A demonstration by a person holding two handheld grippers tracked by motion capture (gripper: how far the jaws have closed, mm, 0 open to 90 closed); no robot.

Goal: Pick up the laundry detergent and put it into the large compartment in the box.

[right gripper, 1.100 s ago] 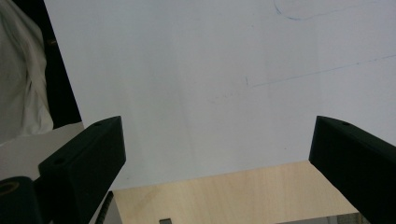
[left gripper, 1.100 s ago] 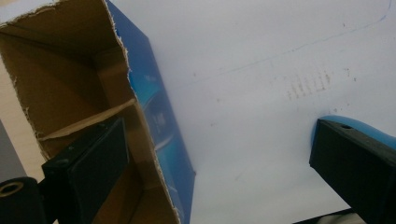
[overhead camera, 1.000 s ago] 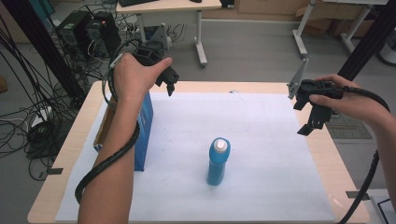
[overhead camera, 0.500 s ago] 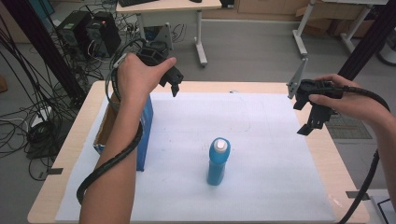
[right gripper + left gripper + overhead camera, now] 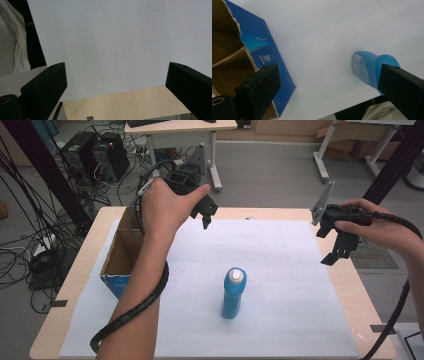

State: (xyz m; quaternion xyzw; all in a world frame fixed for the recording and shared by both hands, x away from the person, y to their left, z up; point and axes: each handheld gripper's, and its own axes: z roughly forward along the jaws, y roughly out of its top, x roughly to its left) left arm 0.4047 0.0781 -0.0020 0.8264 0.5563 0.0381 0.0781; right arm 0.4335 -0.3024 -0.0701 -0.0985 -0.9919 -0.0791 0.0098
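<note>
Tools (image 5: 206, 218) (image 5: 338, 245): two, both open; one bottle (image 5: 233, 292), one box (image 5: 119, 262)

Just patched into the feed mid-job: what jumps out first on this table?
A blue bottle with a white cap stands upright near the middle of the white sheet. An open blue box with cardboard dividers sits at the table's left edge, partly under the person's left forearm. Both grippers are held above the table with jaws wide open and empty: the left gripper at the far edge, the right gripper at the right side.
</note>
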